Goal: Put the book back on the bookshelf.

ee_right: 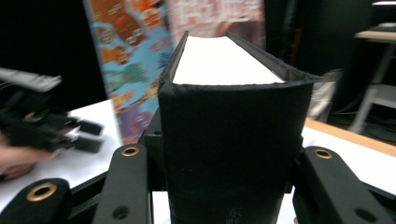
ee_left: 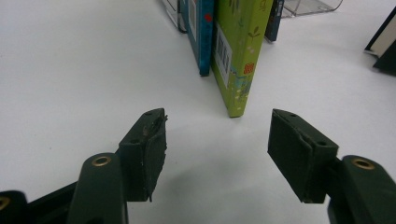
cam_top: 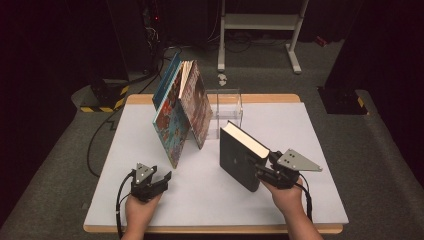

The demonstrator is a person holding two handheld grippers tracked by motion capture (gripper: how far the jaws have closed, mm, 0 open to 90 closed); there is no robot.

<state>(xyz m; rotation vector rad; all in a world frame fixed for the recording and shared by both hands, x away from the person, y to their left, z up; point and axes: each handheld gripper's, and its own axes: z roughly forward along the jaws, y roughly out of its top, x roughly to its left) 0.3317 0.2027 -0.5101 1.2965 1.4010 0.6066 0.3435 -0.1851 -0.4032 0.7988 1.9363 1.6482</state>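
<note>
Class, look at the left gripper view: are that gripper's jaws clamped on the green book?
No: the left gripper stands open with bare table between its jaws, and the green book stands apart beyond them.

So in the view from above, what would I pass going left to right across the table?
Left gripper → leaning colourful books → clear plastic stand → black book → right gripper, clamped on that black book.
</note>
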